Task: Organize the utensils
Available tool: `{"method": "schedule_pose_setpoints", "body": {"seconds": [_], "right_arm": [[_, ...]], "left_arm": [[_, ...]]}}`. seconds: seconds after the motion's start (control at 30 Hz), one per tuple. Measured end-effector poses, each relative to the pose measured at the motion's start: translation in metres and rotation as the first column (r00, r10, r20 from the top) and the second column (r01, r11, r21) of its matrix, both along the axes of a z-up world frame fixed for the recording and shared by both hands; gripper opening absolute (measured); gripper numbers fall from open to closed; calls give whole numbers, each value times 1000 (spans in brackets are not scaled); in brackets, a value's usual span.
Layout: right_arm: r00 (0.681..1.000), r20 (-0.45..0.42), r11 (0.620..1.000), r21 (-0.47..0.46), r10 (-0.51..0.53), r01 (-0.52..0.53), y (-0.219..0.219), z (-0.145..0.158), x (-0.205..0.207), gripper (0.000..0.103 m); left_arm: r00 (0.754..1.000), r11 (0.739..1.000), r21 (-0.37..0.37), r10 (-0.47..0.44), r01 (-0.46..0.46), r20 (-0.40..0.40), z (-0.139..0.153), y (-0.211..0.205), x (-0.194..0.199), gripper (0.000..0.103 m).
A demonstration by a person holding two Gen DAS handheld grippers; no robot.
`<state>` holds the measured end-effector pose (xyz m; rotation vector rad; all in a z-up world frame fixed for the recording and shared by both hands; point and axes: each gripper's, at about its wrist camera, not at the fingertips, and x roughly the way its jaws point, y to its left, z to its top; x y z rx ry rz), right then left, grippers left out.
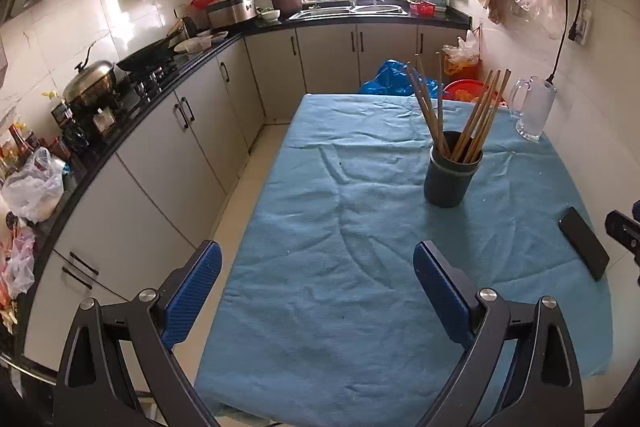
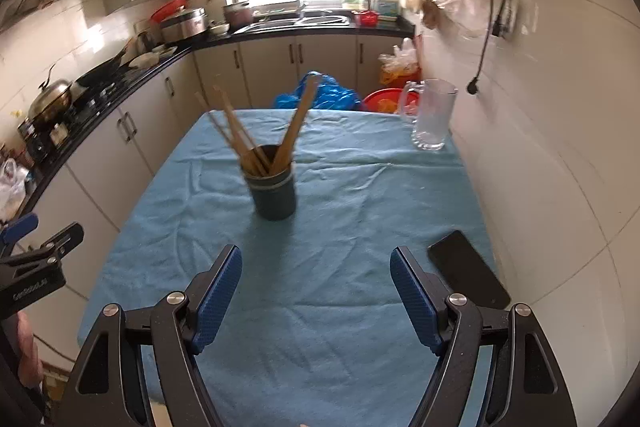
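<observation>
A dark round holder (image 1: 451,175) stands upright on the blue cloth, with several wooden chopsticks (image 1: 476,115) leaning out of it in two bunches. In the right wrist view the holder (image 2: 274,193) and its chopsticks (image 2: 240,131) sit ahead, slightly left of centre. My left gripper (image 1: 318,291) is open and empty, near the table's front left edge, well short of the holder. My right gripper (image 2: 316,297) is open and empty, above the cloth in front of the holder.
A blue cloth (image 1: 340,227) covers the table (image 2: 320,307). A clear glass mug (image 1: 534,109) stands at the far right corner (image 2: 432,117). A black phone (image 1: 584,243) lies near the right edge (image 2: 468,275). Kitchen counters run along the left and back; a white wall is on the right.
</observation>
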<state>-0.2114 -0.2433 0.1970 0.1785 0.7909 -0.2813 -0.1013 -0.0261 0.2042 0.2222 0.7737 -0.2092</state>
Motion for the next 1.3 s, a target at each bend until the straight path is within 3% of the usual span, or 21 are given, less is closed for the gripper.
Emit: {"method": "schedule_pose_setpoints", "body": {"seconds": [1.3], "right_arm": [[999, -30, 999, -16, 44, -44, 40, -3, 16, 81]], "left_arm": [[1000, 999, 39, -24, 24, 8, -7, 19, 0, 96]]}}
